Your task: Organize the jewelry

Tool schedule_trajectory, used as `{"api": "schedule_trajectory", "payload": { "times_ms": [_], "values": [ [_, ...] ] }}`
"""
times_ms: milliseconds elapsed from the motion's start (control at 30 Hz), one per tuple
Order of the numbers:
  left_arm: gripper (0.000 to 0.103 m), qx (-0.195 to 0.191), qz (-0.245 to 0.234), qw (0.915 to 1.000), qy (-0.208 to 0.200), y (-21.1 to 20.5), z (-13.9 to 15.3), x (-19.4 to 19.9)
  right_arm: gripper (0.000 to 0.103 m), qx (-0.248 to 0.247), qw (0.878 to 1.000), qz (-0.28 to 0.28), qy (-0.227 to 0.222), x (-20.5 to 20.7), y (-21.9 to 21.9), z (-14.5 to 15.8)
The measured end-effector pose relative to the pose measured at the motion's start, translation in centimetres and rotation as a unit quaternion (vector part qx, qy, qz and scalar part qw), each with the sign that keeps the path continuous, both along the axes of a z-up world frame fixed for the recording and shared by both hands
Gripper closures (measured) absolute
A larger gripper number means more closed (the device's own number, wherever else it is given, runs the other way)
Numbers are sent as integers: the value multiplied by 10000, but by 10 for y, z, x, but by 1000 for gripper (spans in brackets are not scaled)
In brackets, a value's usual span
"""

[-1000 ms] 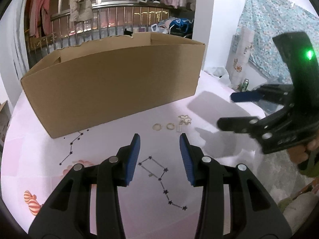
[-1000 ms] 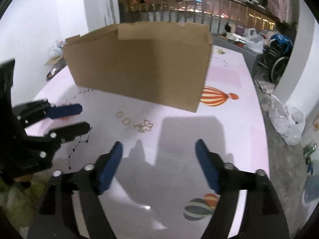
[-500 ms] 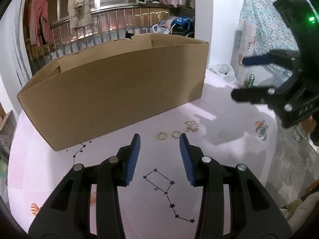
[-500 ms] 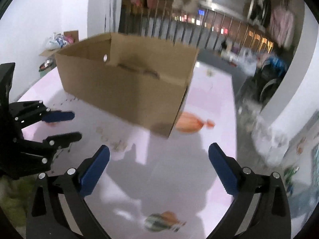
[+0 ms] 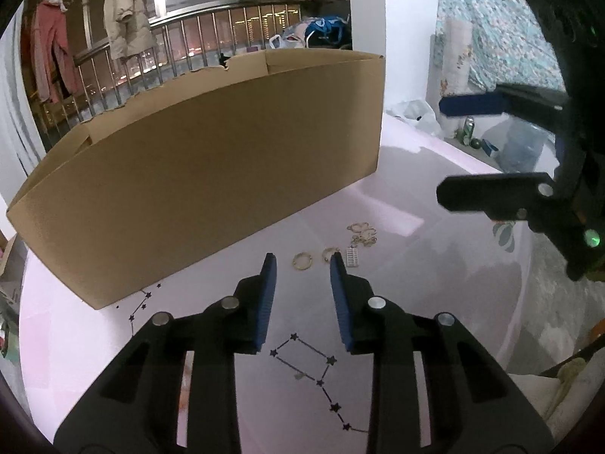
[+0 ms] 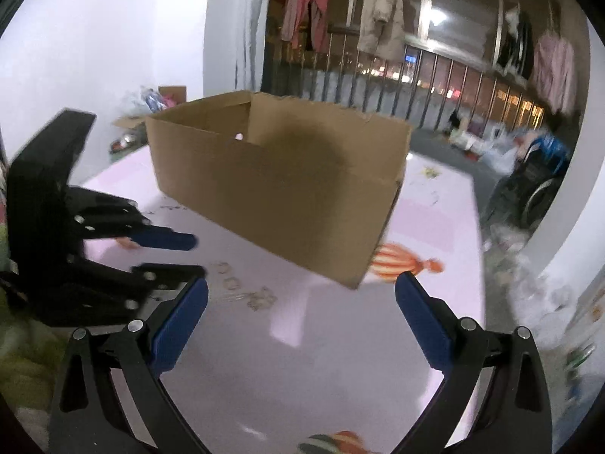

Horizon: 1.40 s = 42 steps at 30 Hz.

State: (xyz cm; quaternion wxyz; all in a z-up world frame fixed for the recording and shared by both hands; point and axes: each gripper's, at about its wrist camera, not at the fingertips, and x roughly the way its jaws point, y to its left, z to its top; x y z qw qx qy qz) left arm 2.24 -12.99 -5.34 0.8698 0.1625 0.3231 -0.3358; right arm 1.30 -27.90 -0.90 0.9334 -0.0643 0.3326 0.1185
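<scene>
Currently the left gripper [image 5: 302,270] hovers with jaws closing, nothing between them, just short of two gold rings [image 5: 302,261] lying on the pink tabletop [image 5: 397,196] in front of the cardboard box [image 5: 196,174]. The right gripper [image 6: 302,299] gapes wide, empty. Tiny, light and slippery, the rings likely need pinching across the band. Open tabletop lies rightward; the box wall crowds behind.

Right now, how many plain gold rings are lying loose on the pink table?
2. One plain gold ring lies just ahead of the left gripper; the other is beside it. The tangled gold cluster may hide more.
</scene>
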Motion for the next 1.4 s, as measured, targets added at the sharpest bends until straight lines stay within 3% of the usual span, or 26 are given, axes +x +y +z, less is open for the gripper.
{"api": "schedule_trajectory", "payload": {
  "times_ms": [67, 200, 333, 767, 1033, 1400],
  "values": [
    [81, 6, -32, 10000, 5, -3, 0, 2, 11, 108, 9999, 12, 71, 4, -2, -4],
    [84, 125, -122, 9998, -47, -6, -4, 2, 33, 166, 9997, 45, 190, 10, -1, -8],
    [85, 287, -155, 9994, -81, -9, -10, 1, 41, 245, 9995, 41, 198, 13, -2, -11],
    [85, 390, -113, 9991, -93, -22, -14, 7, 49, 419, 9989, -133, 176, 12, -2, -18],
    [95, 465, -162, 9987, -152, -24, -15, 4, 54, 538, 9982, -200, 172, 11, -3, -18],
    [100, 547, 139, 9983, -174, -8, -14, 5, 57, 607, 9981, 47, 102, 9, 10, -11]
  ]
}}
